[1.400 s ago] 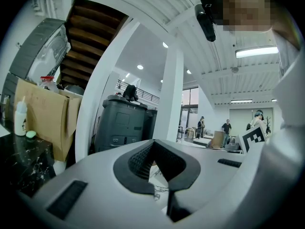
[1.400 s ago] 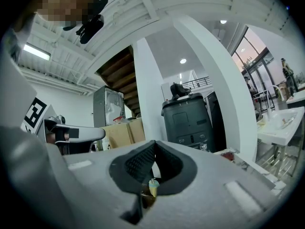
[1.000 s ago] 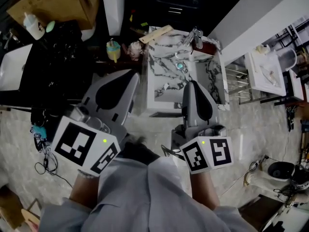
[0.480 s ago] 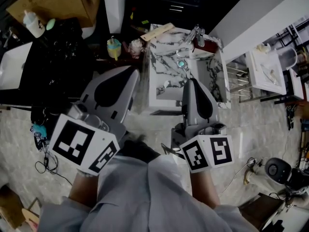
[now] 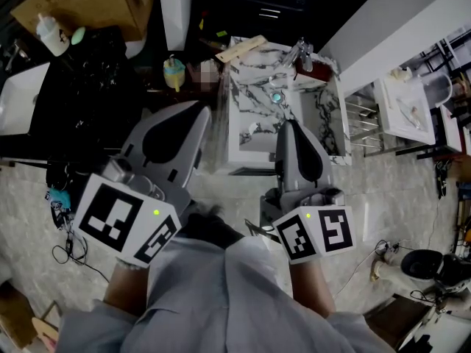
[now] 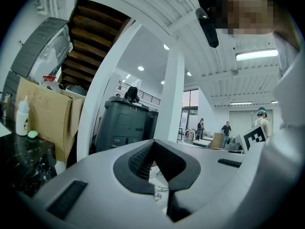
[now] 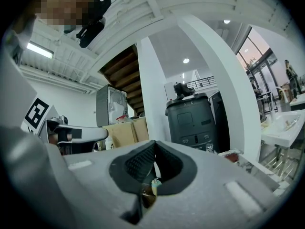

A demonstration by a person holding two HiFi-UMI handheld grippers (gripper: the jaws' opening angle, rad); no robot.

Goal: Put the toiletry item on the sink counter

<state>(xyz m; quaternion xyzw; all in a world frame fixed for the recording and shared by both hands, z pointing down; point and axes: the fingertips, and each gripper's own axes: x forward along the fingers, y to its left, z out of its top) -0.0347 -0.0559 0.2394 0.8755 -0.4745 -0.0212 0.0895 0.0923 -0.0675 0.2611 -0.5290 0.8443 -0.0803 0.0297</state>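
Standing before the marble sink counter (image 5: 243,144), you hold both tools level and short of the work. The left gripper (image 5: 202,115) is closed with nothing between its jaws. The right gripper (image 5: 288,128) is closed and empty too, and its tip shows against the counter's near part in the head view.

The likely toiletry item is the small yellow bottle (image 5: 174,75). It stands upright on the dark surface (image 5: 96,116) just left of the counter, beyond the left gripper's tip and apart from it. A white bottle (image 5: 50,37) stands farther off at the upper left, and I cannot say for certain which one the task means.

I judge the yellow bottle to be light, stiff plastic, probably smooth and easy to tip. Take it across the body below the cap rather than by the cap, and close gently. It looks squat, with a pale yellow body and a teal top. Any label is too small to read.
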